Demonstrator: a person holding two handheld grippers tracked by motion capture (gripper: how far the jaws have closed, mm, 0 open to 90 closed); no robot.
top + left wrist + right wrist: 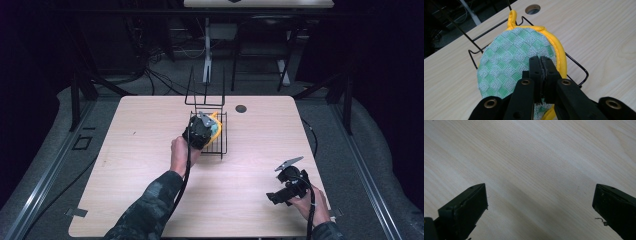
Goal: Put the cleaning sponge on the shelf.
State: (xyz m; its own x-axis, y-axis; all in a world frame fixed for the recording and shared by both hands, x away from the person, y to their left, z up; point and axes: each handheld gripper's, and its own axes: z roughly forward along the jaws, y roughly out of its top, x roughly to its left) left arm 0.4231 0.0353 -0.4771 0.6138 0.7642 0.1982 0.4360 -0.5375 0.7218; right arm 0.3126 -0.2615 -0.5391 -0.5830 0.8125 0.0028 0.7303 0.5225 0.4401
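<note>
While left gripper (541,61) is clenched on green-checked potholder (509,65) lying on black wire rack (584,75) mid-worktop (604,37), upright prongs are seen behind; right gripper (540,202) held released over bare near-right corner.

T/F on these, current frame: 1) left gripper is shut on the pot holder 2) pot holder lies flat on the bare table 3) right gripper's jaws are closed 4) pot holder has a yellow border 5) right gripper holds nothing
1) True: the left gripper has its jaws pinched on the pot holder.
2) False: it sits over the black wire rack, not on the bare table.
3) False: the right gripper has its jaws wide apart.
4) True: yellow edging with a loop.
5) True: only table shows between its jaws.
</note>
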